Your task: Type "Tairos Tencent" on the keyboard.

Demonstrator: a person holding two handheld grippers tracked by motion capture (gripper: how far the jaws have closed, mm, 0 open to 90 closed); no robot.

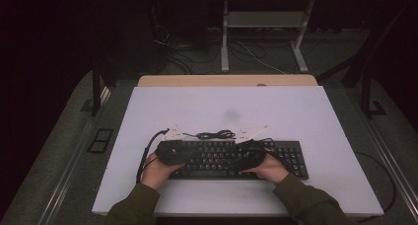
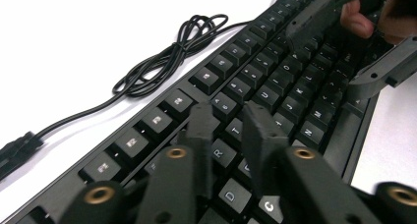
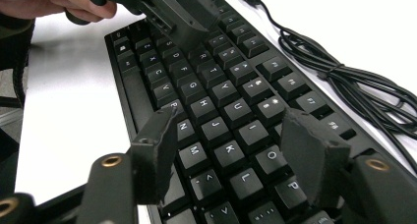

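White table [image 1: 315, 116]: keyboard [image 1: 291, 158], coiled cable [image 1: 215, 134] behind; left tool [image 2: 231, 123] narrow gap, right tool [image 3: 231, 135] apart.

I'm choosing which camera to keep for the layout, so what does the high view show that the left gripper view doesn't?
High view alone: the whole white tabletop, the person's green sleeves, the grey floor and a table frame behind. Left gripper view alone: readable key letters such as R, T and D, and the left gripper with its jaws a narrow gap apart above the keys, nothing between them. Both: the black keyboard, its bundled black cable and the right gripper.
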